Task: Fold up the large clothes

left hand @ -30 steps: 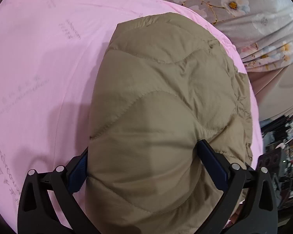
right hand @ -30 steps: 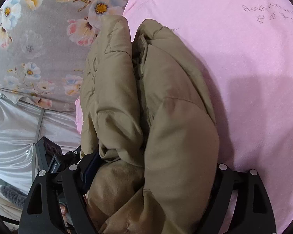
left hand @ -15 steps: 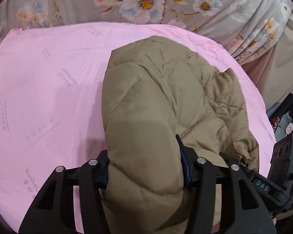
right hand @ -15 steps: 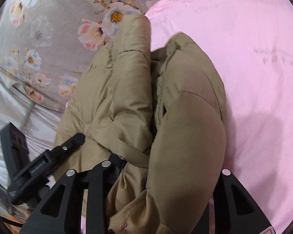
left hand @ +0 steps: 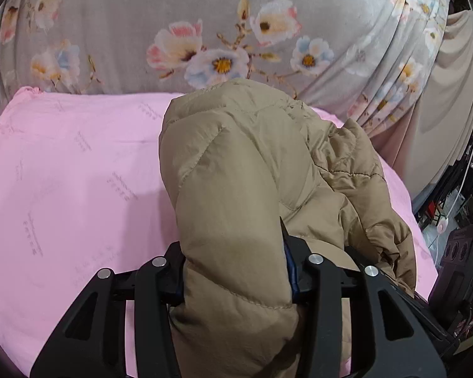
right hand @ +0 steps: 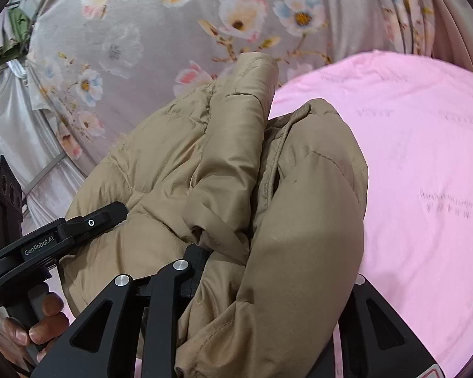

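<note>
Tan quilted jacket on pink, flowers behind

The jacket (left hand: 236, 170) is plain khaki-tan with stitched quilting lines. The sheet (left hand: 72, 189) under it is pale pink with faint grey lettering. The far cloth (left hand: 135, 25) is grey, printed with pink, white and blue blossoms with yellow centres. Both gripper frames are black.

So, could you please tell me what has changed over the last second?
Both grippers, left and right, closed from wide open onto the jacket and are closing further, lifting it off the pink sheet. The sheet and floral cloth stayed put.
</note>
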`<state>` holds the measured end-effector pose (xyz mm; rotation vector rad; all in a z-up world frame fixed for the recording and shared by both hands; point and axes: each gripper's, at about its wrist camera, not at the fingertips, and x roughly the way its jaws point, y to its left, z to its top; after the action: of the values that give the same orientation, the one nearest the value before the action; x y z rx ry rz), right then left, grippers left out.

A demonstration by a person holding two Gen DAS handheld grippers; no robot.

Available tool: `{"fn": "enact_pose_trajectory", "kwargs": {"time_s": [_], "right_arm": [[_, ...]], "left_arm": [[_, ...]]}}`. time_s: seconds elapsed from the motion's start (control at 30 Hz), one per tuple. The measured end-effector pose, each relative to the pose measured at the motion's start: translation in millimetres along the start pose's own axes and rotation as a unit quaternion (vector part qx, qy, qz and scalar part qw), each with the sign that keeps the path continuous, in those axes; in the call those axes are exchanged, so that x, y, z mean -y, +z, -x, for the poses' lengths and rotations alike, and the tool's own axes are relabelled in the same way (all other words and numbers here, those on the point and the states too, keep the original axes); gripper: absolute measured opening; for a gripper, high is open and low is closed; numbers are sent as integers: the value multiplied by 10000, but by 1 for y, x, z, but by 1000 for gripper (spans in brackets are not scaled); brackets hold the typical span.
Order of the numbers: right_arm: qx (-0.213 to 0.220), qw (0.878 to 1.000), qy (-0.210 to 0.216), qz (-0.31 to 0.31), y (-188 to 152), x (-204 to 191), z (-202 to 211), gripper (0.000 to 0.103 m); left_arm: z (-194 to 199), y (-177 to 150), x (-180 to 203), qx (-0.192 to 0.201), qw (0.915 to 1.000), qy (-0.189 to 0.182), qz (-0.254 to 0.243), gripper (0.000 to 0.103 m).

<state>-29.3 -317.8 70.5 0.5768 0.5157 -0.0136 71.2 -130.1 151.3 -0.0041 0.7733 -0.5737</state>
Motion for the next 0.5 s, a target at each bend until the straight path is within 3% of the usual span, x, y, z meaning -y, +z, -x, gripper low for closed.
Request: {"fn": "enact_pose_trajectory", "kwargs": {"time_s": [0.5], "right_arm": [[607, 9946, 298, 788, 62, -83, -51, 27]], "left_arm": [[15, 69, -64, 933, 9953, 167, -195, 43]]}}
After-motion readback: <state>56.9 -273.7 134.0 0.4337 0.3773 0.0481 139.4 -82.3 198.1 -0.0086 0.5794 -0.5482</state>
